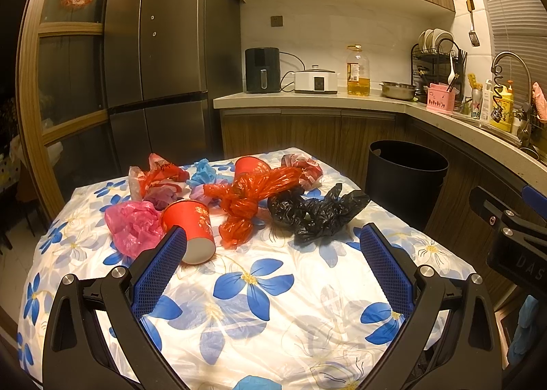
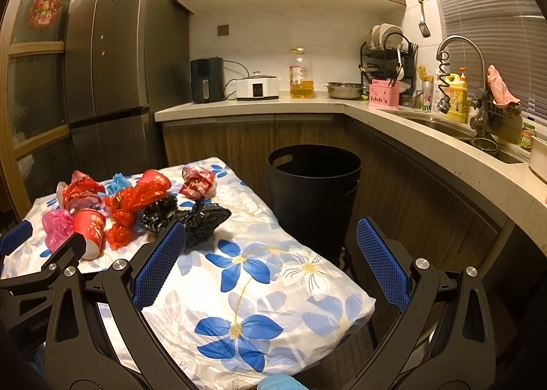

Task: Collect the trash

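Left wrist view: left gripper (image 1: pixel 273 239) hovering over the near part of the table (image 1: pixel 290 314) with its flowered cloth, jaws spread wide, gripping nothing and touching nothing. Blue left pad (image 1: pixel 160 270) overlapping in view a red paper cup (image 1: pixel 189 231) lying on its side. Farther back, pink bag (image 1: pixel 131 225) at left, knotted red bag (image 1: pixel 249 198) in the middle, crumpled black bag (image 1: pixel 314 212) to the right, a second red cup (image 1: pixel 251 166) at the far side. Black bin (image 1: pixel 405 181) on the floor just beyond the table's right edge. Part of the right gripper (image 1: pixel 512 229) at the right margin.

Right wrist view: right gripper (image 2: pixel 271 239) above the table's (image 2: pixel 273 287) near right corner, jaws wide apart, empty. Black bag (image 2: pixel 191 217) just past its left pad (image 2: pixel 159 267), the other trash (image 2: pixel 119 205) clustered far left. Bin (image 2: pixel 312 184) straight ahead, beside the table. Left gripper (image 2: pixel 44 263) edging in at left.
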`<control>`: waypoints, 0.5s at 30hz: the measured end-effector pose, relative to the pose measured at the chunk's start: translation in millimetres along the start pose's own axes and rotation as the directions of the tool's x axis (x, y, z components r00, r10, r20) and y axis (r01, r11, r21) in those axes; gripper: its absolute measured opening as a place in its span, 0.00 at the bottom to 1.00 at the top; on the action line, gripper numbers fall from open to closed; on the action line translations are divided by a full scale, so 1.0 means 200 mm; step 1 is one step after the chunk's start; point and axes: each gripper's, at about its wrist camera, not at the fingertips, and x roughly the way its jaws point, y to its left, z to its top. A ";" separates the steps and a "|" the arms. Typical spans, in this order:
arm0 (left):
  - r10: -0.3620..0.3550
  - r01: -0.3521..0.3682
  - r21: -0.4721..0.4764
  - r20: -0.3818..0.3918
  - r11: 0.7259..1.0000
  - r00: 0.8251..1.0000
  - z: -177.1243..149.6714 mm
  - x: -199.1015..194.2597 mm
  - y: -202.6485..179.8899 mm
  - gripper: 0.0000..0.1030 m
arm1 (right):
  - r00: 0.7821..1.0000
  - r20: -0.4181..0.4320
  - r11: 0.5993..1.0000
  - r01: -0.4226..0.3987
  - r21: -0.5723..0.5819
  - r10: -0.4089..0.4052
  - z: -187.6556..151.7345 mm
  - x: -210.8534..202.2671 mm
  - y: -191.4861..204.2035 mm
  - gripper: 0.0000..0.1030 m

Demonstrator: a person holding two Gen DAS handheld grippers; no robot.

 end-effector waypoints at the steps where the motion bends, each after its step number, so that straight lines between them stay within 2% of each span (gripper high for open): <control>1: 0.000 0.000 0.000 -0.001 1.000 1.000 0.00 0.00 0.00 0.95 | 1.000 -0.001 1.000 0.000 0.000 0.000 0.00 0.00 0.00 0.96; 15: 0.003 -0.003 -0.006 -0.004 1.000 1.000 -0.03 0.02 0.01 0.95 | 1.000 -0.011 1.000 -0.005 -0.005 0.005 -0.01 0.01 0.00 0.96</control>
